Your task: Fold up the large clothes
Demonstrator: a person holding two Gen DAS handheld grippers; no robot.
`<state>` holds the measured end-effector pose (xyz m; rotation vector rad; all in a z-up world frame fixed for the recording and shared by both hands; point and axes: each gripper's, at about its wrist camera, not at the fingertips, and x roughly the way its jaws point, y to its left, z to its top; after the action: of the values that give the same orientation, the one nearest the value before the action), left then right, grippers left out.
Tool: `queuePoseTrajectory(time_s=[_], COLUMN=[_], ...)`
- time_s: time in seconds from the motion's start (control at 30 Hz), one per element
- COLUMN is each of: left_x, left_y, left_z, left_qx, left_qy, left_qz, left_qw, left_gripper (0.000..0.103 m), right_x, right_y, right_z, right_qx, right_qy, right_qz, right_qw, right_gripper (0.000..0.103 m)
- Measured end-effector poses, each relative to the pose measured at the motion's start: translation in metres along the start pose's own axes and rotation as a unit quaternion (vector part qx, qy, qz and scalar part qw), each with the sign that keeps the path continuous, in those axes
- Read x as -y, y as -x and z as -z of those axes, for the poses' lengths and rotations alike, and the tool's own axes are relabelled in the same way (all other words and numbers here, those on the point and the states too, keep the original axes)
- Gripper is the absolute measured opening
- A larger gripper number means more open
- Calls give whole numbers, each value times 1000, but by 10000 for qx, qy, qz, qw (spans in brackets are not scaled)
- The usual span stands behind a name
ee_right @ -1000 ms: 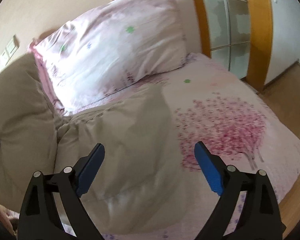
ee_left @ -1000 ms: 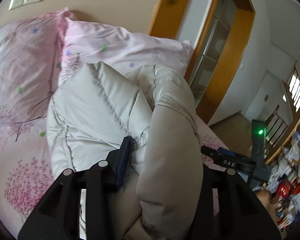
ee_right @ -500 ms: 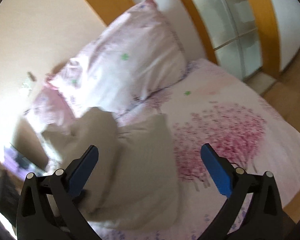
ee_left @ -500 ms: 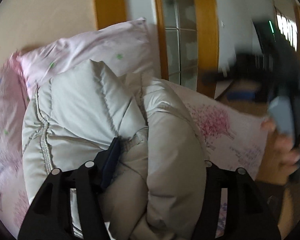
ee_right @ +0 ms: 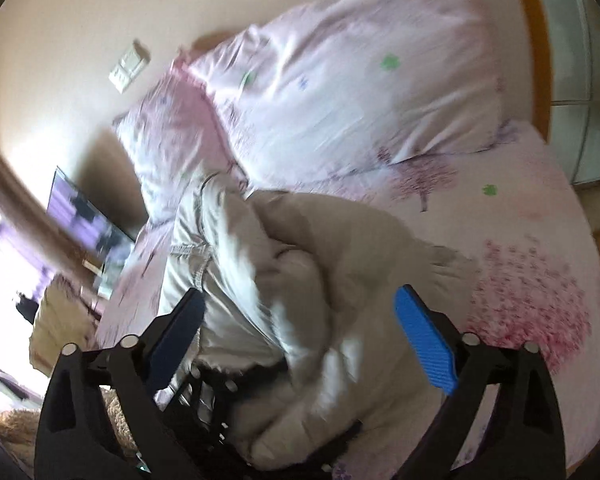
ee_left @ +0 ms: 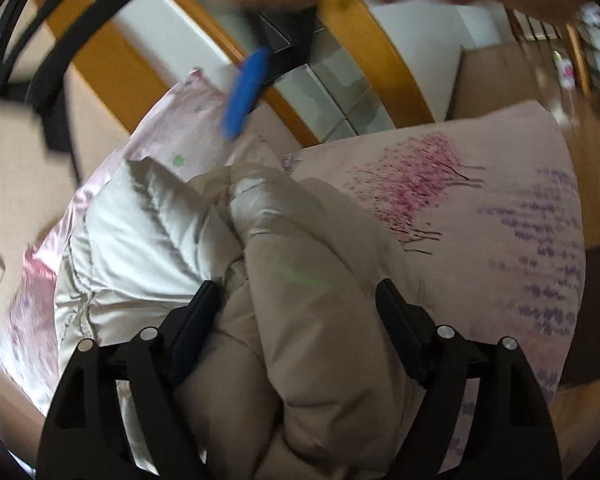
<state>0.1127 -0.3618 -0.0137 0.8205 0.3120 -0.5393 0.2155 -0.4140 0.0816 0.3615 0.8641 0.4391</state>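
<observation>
Puffy jacket half-folded on the bed

Left gripper (ee_left: 296,308) pinches a thick fold of the beige jacket (ee_left: 308,280) at frame centre; right gripper (ee_right: 300,320) hovers spread wide, empty. Bundled, not yet flattened.

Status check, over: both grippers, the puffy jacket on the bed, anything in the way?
Left gripper clamped on a thick fold of the beige jacket. Right gripper open above it. Pillow beyond the jacket, not blocking.
</observation>
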Motion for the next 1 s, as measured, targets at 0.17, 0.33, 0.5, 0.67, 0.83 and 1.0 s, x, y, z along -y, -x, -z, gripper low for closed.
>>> queuePoseTrajectory(time_s=[0.17,0.33,0.5,0.67,0.83,1.0], left_x=[13,11,-10,-90,-207,-254], left_y=[1,20,72,109,92,8], left_z=[2,10,26,35,59,82], left_qx=[36,128,353,329,211,-509], left_qy=[-212,-354,-361,765,2712,3605], left_qz=[5,143,403,1040,1133,1604], left_qw=[9998,9992,9979,9911,9556,9174], left_gripper=[83,82,84,87,91,89], right_x=[-13,-8,7,24,30,26], right_y=[-40,-37,-36,-37,-40,-53], right_z=[1,3,-2,-7,-8,-14], right_qx=[-601,-445,-392,-325,-276,-255], right_qy=[86,36,-168,-310,-176,27], right_qz=[201,336,424,784,1295,1613], right_qw=[9980,9984,9982,9959,9910,9866], right_gripper=[35,21,20,20,20,20])
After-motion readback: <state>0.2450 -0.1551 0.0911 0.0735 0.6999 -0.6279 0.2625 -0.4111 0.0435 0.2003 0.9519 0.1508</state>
